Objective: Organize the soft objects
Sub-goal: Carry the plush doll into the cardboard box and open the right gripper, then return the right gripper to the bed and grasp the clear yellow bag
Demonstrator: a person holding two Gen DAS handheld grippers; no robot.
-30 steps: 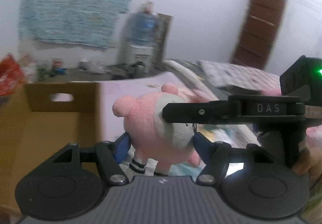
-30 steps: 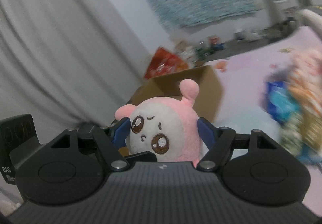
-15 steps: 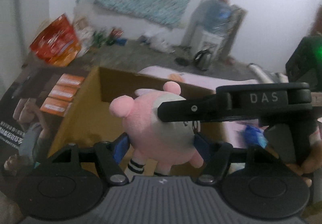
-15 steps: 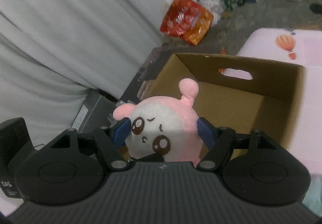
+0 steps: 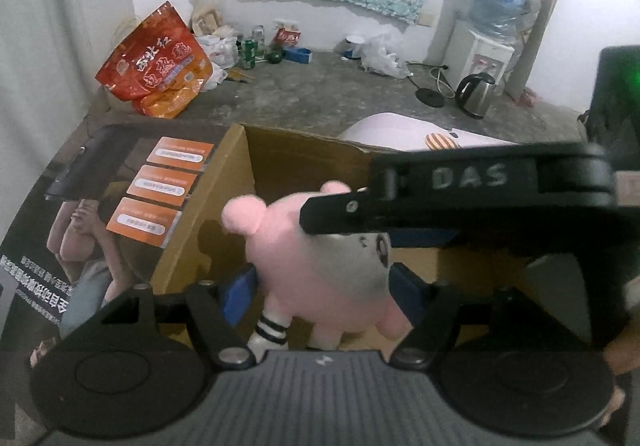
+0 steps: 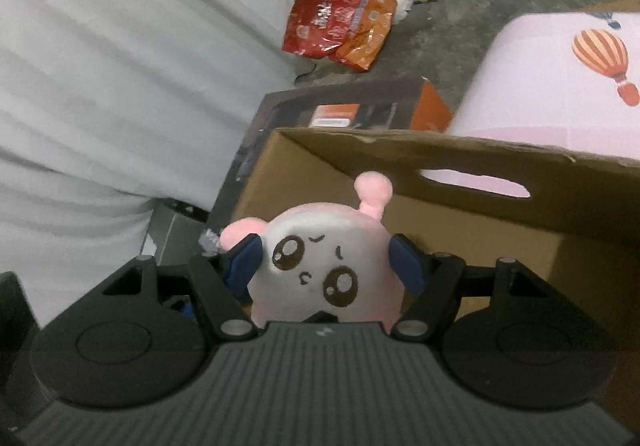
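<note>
A pink plush toy with a white face and striped socks is held by both grippers above an open cardboard box. My left gripper is shut on its body. My right gripper is shut on its head, and its black arm marked DAS crosses the left wrist view over the toy. The box also shows in the right wrist view, with a handle slot in its far wall. The box floor under the toy is mostly hidden.
A dark printed carton lies left of the box. A pink bed sheet with a balloon print lies right of it. A red snack bag, cans, a kettle and a water dispenser stand on the concrete floor. A white curtain hangs at left.
Both grippers have carried the plush from over the bed leftward and tilted down, so it now hangs over the open box. The grip on the toy has not changed.
</note>
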